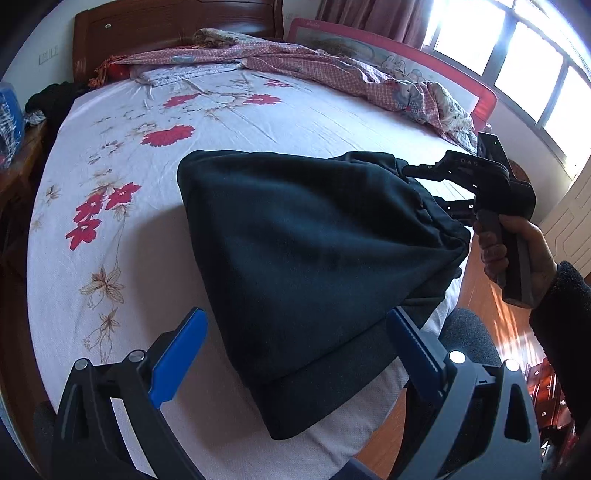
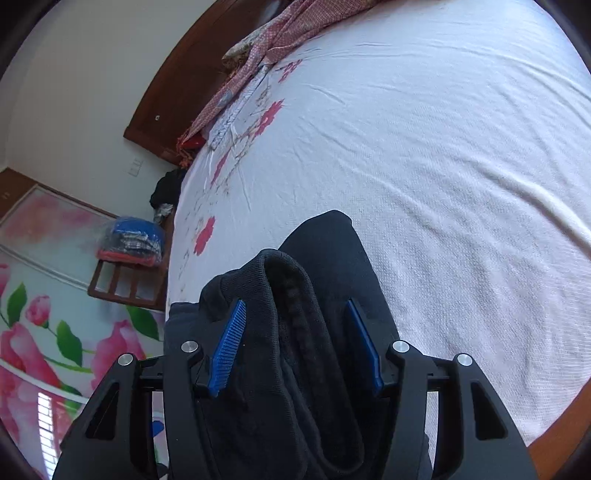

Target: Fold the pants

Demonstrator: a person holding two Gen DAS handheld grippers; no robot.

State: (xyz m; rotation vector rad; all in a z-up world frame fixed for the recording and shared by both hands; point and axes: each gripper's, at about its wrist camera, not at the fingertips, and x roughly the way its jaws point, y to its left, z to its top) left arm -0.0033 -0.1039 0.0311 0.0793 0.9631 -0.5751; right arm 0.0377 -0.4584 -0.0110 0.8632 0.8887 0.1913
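Black pants (image 1: 314, 240) lie folded in a thick pile near the front edge of a bed with a white sheet printed with red flowers (image 1: 258, 122). My left gripper (image 1: 297, 321) is open wide, with the pile's near end between its blue fingers. A hand holds my right gripper (image 1: 421, 186) at the elastic waistband on the pile's right side. In the right wrist view the bunched waistband (image 2: 288, 295) lies loose between the blue pads of the right gripper (image 2: 295, 306), which stands open. The lower folds are hidden under the top layer.
A crumpled pink quilt (image 1: 332, 66) lies along the far side, before a wooden headboard (image 1: 166, 26) and a red bed rail (image 1: 369, 40). A bedside stand with a blue bag (image 2: 133, 240) and dark clothes (image 1: 51, 99) flank the bed. Wooden floor (image 1: 498, 325) shows at right.
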